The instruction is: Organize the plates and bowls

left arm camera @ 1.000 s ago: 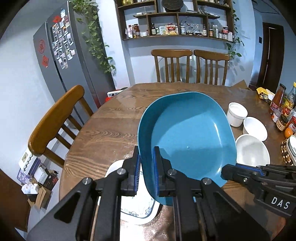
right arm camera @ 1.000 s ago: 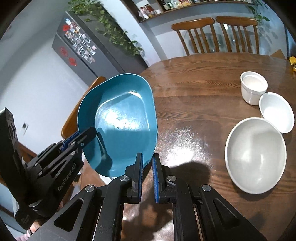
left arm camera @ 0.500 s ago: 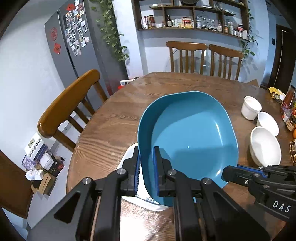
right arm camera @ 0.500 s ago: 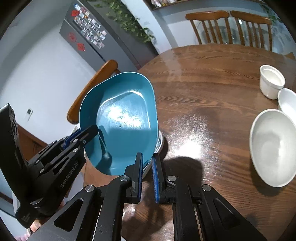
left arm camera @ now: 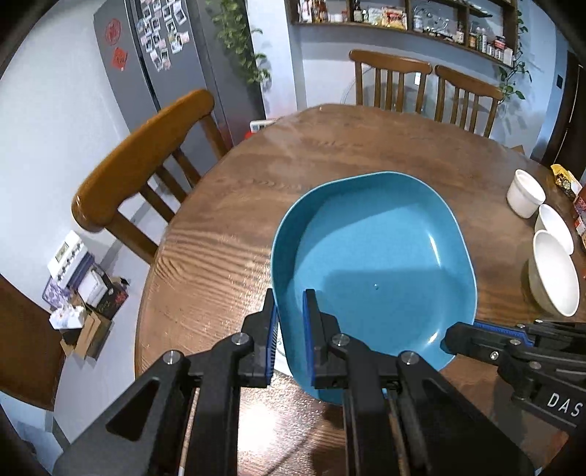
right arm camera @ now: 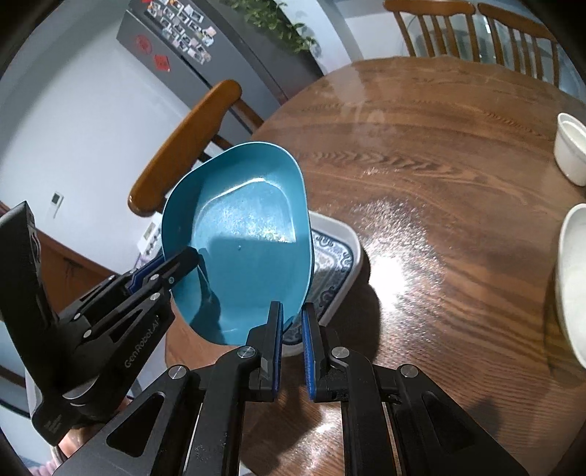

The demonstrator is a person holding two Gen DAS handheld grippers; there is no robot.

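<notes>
A home dining room: ahead of the gripper, a round wooden table (left arm camera: 256, 205), wooden chairs (left arm camera: 139, 161), magnet-covered fridge (left arm camera: 164, 62), pantry shelves (left arm camera: 403, 18).

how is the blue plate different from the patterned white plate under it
The blue plate is plain teal; the patterned white plate has a blue ornamental design. The blue plate is held tilted above the table by the left claw and right claw; the white plate lies flat. Both are rounded rectangles.
</notes>
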